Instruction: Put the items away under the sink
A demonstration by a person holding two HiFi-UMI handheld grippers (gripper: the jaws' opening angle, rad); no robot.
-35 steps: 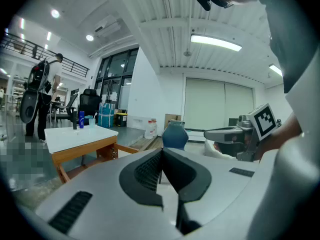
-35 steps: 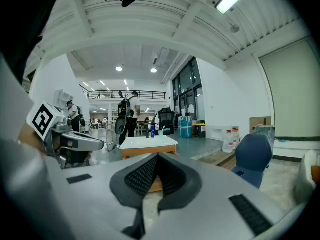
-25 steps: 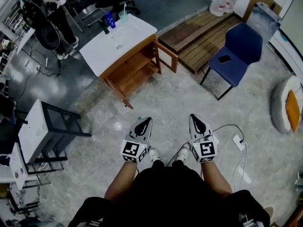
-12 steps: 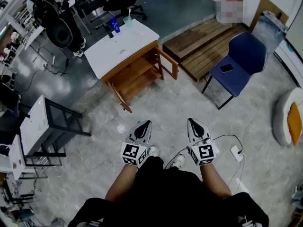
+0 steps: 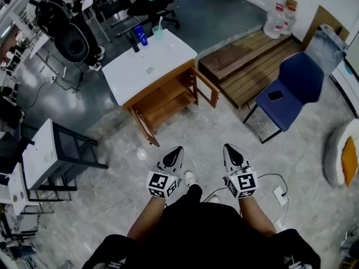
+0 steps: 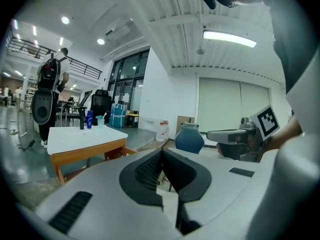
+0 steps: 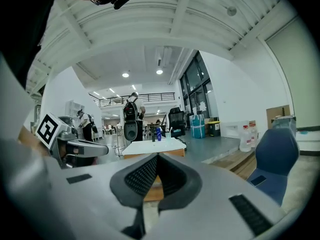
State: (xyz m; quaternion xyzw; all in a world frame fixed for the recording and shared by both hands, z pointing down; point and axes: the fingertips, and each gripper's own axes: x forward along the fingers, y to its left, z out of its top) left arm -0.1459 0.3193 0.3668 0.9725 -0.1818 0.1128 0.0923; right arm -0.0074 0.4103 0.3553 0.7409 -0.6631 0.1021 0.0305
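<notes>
Jaws: my left gripper [image 5: 176, 150] and right gripper [image 5: 229, 148] both closed, empty.
Bottle [image 5: 141, 36]: far corner of top [image 5: 168, 58]; likely light, slick; grip mid-body.
Cup [image 5: 158, 32]: beside it; probably tippy.

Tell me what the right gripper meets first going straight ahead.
Probably the white-topped wooden sink cabinet, centred beyond the shut right gripper; nothing shows between them, though depth is unclear.

Bottle [image 5: 141, 35] & cup [image 5: 158, 32] on far edge of sink cabinet [image 5: 165, 60]; chair [image 5: 295, 72] to its right, prob. phone [image 5: 275, 96] on seat.
</notes>
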